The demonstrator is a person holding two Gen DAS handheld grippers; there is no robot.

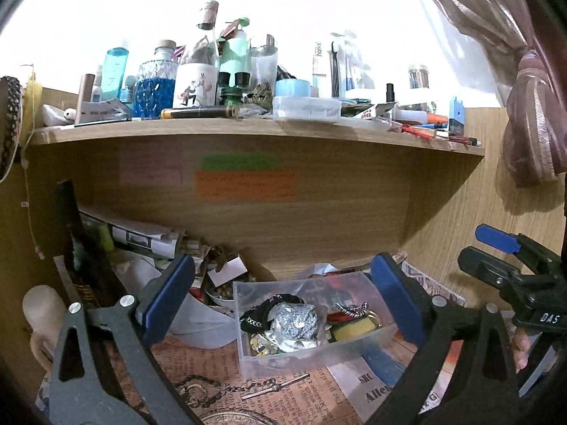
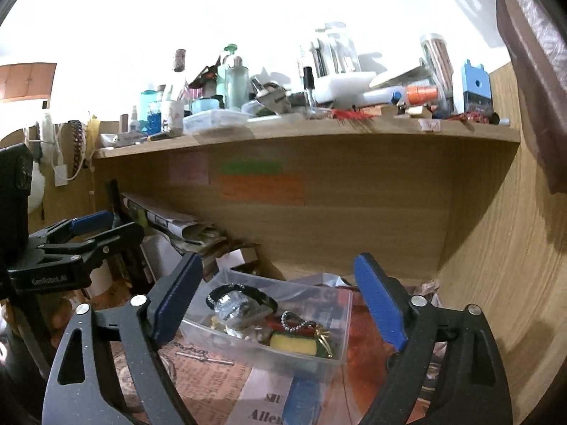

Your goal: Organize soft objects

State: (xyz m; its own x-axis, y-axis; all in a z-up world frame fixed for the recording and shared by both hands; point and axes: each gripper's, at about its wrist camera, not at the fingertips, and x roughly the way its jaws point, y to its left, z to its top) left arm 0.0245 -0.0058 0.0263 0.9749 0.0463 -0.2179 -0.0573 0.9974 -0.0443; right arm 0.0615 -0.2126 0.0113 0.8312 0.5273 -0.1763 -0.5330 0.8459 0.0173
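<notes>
A clear plastic box (image 1: 248, 357) sits on the newspaper-covered desk under a shelf. It holds a silver glittery soft lump (image 1: 294, 320), black braided bands (image 1: 255, 318), a yellow sponge-like piece (image 1: 351, 329) and small trinkets. My left gripper (image 1: 283, 301) is open and empty, its blue pads either side of the box, just in front of it. My right gripper (image 2: 280, 304) is open and empty, facing the same box (image 2: 333, 357) with the yellow piece (image 2: 292, 345) inside. The right gripper also shows at the left wrist view's right edge (image 1: 503, 251).
A wooden shelf (image 1: 248, 129) above is crowded with bottles and jars. Rolled papers and clutter (image 1: 141, 237) fill the back left. A chain with a key (image 1: 248, 387) lies on the newspaper. A curtain (image 1: 531, 106) hangs at right.
</notes>
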